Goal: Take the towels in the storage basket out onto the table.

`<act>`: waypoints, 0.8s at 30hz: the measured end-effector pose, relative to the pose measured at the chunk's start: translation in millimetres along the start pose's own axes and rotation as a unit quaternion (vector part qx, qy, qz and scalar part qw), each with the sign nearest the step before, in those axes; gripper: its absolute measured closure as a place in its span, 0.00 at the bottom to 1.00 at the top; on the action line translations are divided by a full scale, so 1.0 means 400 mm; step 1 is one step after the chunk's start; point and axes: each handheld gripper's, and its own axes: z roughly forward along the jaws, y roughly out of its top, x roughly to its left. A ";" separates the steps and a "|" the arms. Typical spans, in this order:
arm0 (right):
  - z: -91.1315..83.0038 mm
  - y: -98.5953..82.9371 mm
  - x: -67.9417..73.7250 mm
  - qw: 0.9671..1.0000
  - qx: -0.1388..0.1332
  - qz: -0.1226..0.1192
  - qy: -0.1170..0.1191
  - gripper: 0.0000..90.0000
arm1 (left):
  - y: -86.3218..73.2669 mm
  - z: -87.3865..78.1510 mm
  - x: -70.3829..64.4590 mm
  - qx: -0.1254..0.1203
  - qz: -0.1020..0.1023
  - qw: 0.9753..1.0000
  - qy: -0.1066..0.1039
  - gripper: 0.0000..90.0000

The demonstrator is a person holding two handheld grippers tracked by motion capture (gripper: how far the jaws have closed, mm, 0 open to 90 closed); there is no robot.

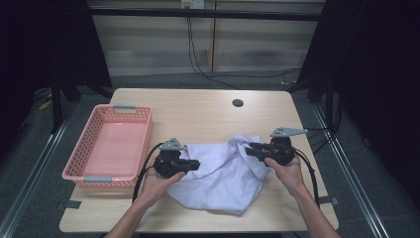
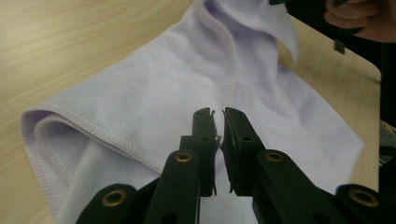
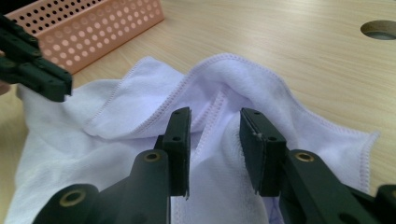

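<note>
Cloth under the left tool is hidden.

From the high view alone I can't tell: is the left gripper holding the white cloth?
Observer: No. The left gripper view shows the left gripper nearly shut, with a thin slit and no cloth between its jaws.
Operator: And the right one?
Observer: The right gripper is open, with a raised fold of the cloth's stitched hem just beyond its jaws.
Operator: Is that fold pinched?
Observer: No, the jaws stand wide apart.
</note>
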 end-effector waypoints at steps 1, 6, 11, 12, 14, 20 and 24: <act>0.006 0.009 0.007 1.000 -0.006 -0.012 -0.017 0.71 | -0.016 0.003 -0.003 0.010 0.005 1.000 0.002 0.89; -0.018 0.058 0.014 0.999 -0.036 -0.001 0.003 0.72 | -0.038 0.005 -0.002 0.024 0.000 1.000 0.000 0.85; 0.060 0.000 -0.019 0.999 0.050 0.009 -0.010 0.65 | -0.043 -0.016 -0.011 0.026 0.004 1.000 -0.006 0.80; 0.060 0.000 -0.019 0.999 0.050 0.009 -0.010 0.65 | -0.043 -0.016 -0.011 0.026 0.004 1.000 -0.006 0.79; 0.090 -0.031 -0.034 0.997 0.072 0.003 -0.034 0.59 | -0.048 -0.025 -0.008 0.020 -0.001 1.000 -0.007 0.78; 0.137 -0.068 -0.048 0.991 0.104 0.000 -0.081 0.77 | -0.055 -0.024 0.006 0.011 -0.014 1.000 0.004 0.72; 0.116 -0.049 -0.054 0.995 0.077 0.015 -0.068 0.97 | -0.054 -0.030 0.006 0.007 -0.013 1.000 0.005 0.71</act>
